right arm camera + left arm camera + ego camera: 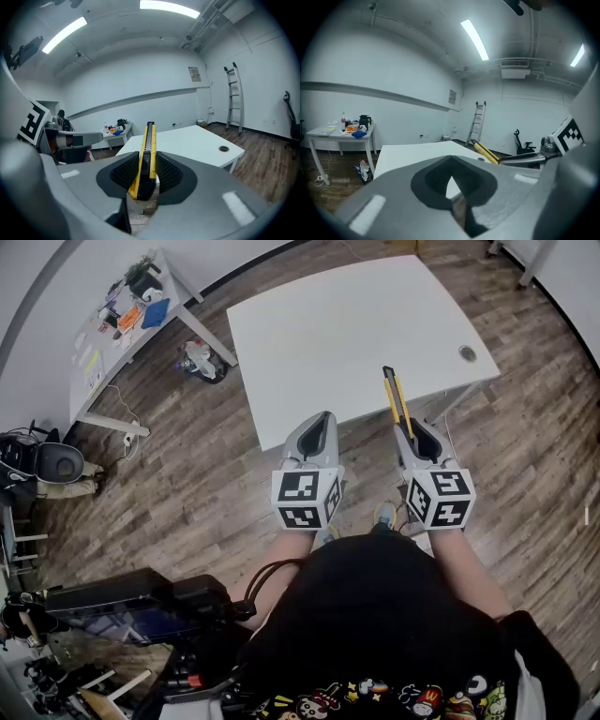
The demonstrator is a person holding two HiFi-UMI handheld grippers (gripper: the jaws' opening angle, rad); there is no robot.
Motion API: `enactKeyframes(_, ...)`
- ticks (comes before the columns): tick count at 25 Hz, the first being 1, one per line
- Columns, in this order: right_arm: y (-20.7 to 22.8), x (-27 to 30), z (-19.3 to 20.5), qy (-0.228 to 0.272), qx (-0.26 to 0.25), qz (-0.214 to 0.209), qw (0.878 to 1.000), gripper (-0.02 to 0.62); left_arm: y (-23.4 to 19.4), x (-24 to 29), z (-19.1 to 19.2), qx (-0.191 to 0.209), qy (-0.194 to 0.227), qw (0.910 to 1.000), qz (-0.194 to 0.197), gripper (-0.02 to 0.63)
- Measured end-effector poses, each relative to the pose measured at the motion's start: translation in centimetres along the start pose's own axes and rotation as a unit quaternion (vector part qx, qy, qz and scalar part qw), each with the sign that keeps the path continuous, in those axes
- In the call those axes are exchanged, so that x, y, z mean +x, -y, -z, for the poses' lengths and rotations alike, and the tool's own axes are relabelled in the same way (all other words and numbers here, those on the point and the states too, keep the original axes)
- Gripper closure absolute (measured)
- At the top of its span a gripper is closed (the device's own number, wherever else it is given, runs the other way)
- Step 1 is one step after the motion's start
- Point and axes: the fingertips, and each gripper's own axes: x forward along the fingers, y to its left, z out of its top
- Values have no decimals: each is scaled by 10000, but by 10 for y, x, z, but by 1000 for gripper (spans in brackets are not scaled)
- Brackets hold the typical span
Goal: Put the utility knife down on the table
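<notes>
1. We hold the utility knife (pixel 146 154) in the right hand-held gripper (pixel 143 177), whose ribbed pads are clamped on the knife's near end from the left and the right.
2. From above, the utility knife (pixel 394 395) sticks out past the far tips of the right hand-held gripper (pixel 419 435). Its far end reaches over the near edge of the white surface (pixel 356 334).
3. The knife's long axis runs from near to far, leaning a little to the left. Its yellow sides and black middle strip face up.
4. The knife is off the surface, carried only by the jaws.
5. Our left hand-held gripper (pixel 317 432) sits just left of the right one. Its jaws are drawn together with nothing between them (pixel 452 185).
</notes>
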Motion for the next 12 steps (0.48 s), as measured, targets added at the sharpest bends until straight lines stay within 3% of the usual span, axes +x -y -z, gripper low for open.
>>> enactKeyframes(12,-2,-1,10,-70,-97,-230,9997,459,10,6,8,-94,-4,9999,-76,606)
